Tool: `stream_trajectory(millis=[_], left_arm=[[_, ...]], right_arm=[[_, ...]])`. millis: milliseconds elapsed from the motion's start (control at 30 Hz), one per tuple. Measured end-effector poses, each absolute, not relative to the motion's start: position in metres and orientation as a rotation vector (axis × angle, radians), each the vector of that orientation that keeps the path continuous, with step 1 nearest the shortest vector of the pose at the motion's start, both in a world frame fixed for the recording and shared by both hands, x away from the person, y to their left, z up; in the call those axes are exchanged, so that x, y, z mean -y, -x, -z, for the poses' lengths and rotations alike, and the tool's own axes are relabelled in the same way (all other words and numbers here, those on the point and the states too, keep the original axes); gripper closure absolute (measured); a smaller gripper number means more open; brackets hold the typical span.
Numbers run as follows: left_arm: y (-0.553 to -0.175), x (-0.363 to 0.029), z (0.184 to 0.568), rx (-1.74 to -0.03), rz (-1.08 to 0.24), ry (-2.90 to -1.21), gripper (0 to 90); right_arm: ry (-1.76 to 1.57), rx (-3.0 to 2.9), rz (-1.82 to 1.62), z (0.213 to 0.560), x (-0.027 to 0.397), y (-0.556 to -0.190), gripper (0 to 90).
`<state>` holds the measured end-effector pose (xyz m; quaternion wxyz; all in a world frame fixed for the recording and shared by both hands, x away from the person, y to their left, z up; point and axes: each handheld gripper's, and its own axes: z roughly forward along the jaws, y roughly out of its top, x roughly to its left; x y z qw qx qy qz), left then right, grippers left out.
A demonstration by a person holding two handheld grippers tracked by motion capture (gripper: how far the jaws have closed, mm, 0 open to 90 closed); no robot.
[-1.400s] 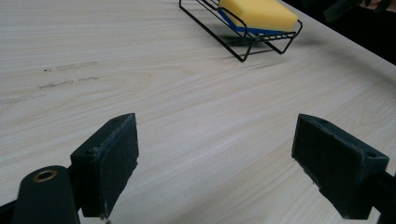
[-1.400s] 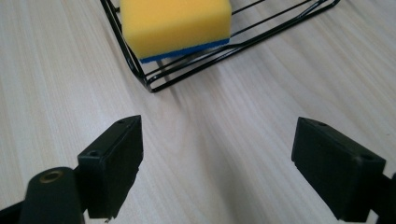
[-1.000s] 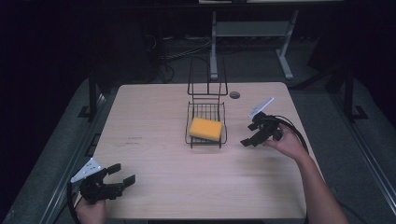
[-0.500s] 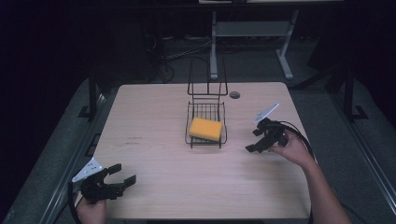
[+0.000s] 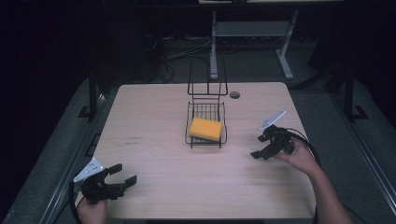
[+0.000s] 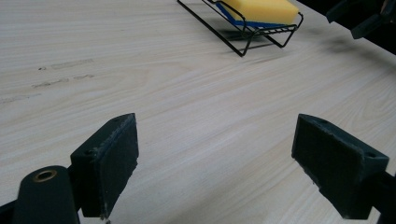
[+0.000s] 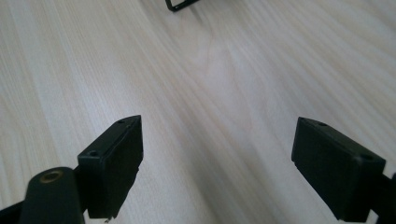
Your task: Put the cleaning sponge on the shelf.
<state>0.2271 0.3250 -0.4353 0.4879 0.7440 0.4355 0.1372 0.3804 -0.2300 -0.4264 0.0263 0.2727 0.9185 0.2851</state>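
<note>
A yellow sponge (image 5: 205, 129) with a blue underside lies in the tray of a black wire rack (image 5: 207, 107) near the middle of the light wooden table (image 5: 154, 116). The sponge (image 6: 260, 9) and rack (image 6: 233, 35) also appear at the top of the left gripper view. My left gripper (image 5: 122, 175) rests open at the table's near left corner, nothing between its jaws. My right gripper (image 5: 259, 146) hovers open to the right of the rack, pointing down and left at bare wood. Its jaws are far apart in the right gripper view (image 7: 215, 163).
A small dark round grommet (image 5: 235, 94) sits in the table behind the rack. A corner of the rack (image 7: 180, 4) shows at the top of the right gripper view. Beyond the table stand a grey desk frame (image 5: 252, 32) and cables on a dark floor.
My right gripper has drawn back from beside the rack, moving right and toward the near edge. The left gripper stays where it was. The sponge lies unmoved.
</note>
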Motion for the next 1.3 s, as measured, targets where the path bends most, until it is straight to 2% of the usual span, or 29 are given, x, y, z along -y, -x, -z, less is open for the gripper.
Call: stream_trajectory(millis=[867,1300], left_arm=[[-0.227,-0.323,0.435,-1.050,-0.337,-1.821,14.1],[-0.228,-0.321,0.435,-1.049,-0.333,-1.826,14.0]], right_arm=[[-0.865,-2.855,-0.855,0.439,0.245,-0.349,16.3],[-0.812,-2.838,-0.821,0.439,0.243,-0.320,15.9]])
